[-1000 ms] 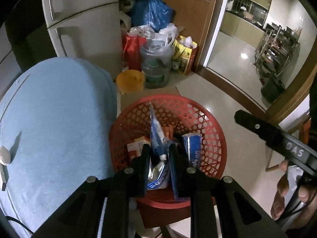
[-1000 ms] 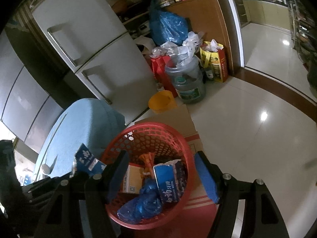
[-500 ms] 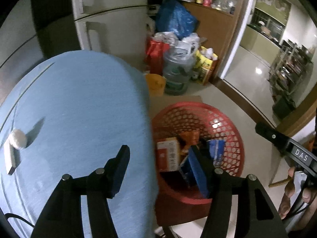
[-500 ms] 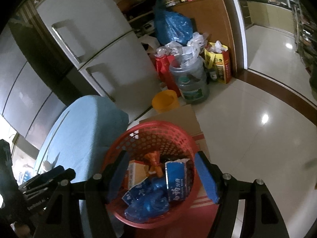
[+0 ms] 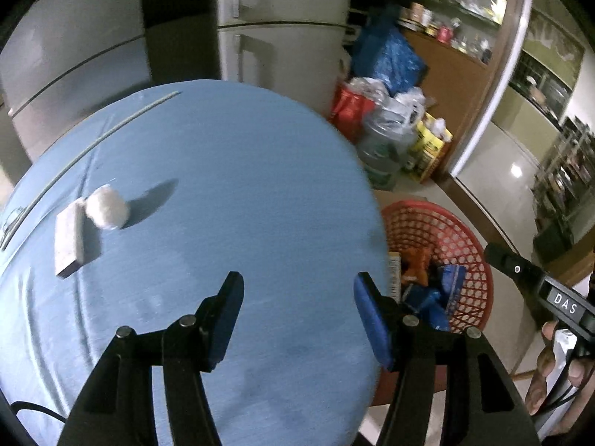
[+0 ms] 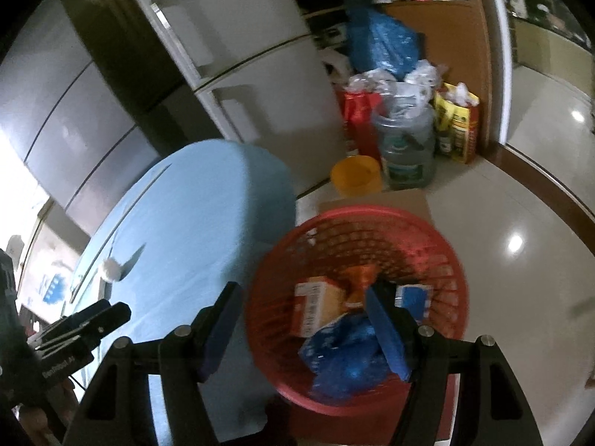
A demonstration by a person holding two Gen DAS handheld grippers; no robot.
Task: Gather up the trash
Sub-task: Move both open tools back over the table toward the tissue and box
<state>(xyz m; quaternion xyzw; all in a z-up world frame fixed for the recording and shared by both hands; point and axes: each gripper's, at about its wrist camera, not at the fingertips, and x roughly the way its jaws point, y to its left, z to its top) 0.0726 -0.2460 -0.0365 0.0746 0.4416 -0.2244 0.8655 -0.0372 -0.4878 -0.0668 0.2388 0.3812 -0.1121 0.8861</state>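
Observation:
A red mesh basket [image 6: 405,219] [image 5: 468,238] stands on the floor beside the blue-covered table [image 5: 238,186] [image 6: 193,200]. It holds a blue wrapper [image 6: 342,349], an orange-and-white box [image 6: 316,304], an orange packet [image 6: 359,278] and a blue carton [image 6: 412,293]. On the table lie a crumpled white ball [image 5: 107,206] [image 6: 111,270] and a grey flat box [image 5: 68,238]. My left gripper [image 5: 297,290] hangs open over the table, nothing between its fingers. My right gripper [image 6: 303,301] is open above the basket's left rim, empty.
White refrigerators [image 6: 238,59] stand behind the table. A yellow bucket [image 6: 355,174], a large water jug [image 6: 405,148], red, yellow and blue bags crowd the floor at the back. Cardboard [image 6: 390,200] lies under the basket. Glossy tile floor [image 6: 520,223] spreads to the right.
The left gripper let go of the blue wrapper into the basket, opened, and swung left over the table. The right gripper's view shifted left too; the basket now sits further right.

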